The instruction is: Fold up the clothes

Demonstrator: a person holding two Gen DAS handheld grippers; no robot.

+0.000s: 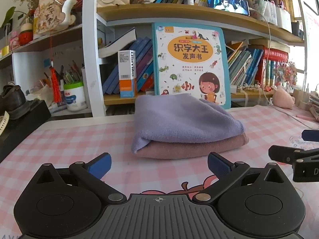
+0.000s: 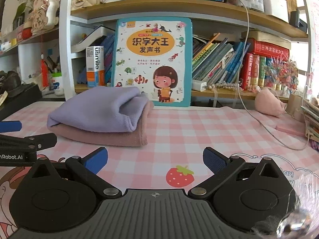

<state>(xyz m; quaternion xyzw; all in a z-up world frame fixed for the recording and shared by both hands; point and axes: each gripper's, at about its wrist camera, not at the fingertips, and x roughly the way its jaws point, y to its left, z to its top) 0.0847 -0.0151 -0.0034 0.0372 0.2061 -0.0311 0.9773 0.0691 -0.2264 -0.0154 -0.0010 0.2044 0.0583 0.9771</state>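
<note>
Checked tablecloth (image 2: 179, 123), folded purple cloth (image 1: 179, 117) atop pink cloth (image 1: 189, 147), both grippers spread wide, strawberry print (image 2: 179, 176) only right view.

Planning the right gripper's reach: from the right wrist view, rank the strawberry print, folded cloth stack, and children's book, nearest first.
1. Strawberry print, on the tablecloth just ahead of the right gripper.
2. Folded cloth stack, ahead-left.
3. Children's book, upright against the shelf.
</note>
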